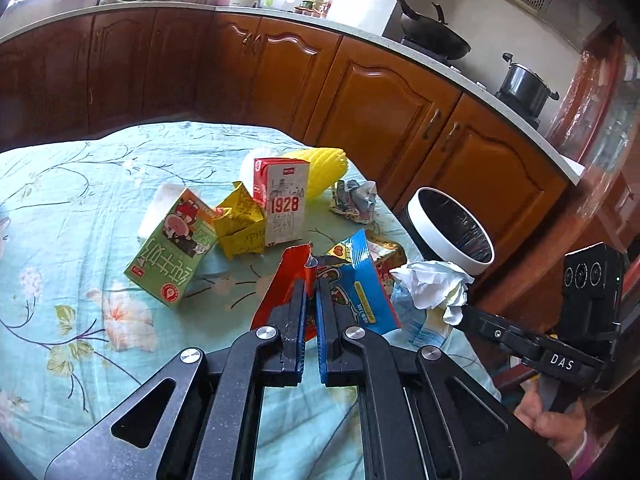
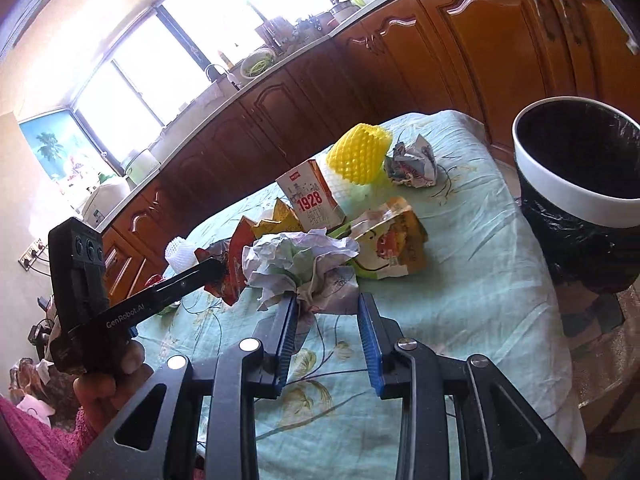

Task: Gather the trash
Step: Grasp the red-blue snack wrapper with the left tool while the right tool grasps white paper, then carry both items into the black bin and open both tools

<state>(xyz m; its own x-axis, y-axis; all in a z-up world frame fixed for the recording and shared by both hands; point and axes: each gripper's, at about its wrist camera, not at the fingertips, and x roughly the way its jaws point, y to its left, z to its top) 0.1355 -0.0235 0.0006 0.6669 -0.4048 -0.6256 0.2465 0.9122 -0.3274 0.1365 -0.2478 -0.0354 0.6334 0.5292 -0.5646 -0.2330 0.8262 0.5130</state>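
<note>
- Left gripper point(image 1: 313, 280): jaws pinched on red-blue snack wrapper point(image 1: 352, 292), over table point(image 1: 80, 208).
- Right gripper point(image 2: 330, 304): jaws wide apart, crumpled paper point(image 2: 300, 260) against left pad.
- Bin point(image 2: 576, 168) beside table: black liner, contents not discernible.

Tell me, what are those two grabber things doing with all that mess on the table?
Someone is tidying up trash with a grabber in each hand. The left gripper is pinched shut on a red and blue snack wrapper. The right gripper is open around a crumpled paper ball. Milk cartons, a yellow foam net and other wrappers lie on the flowered tablecloth. The bin, lined with a black bag, stands beside the table.
</note>
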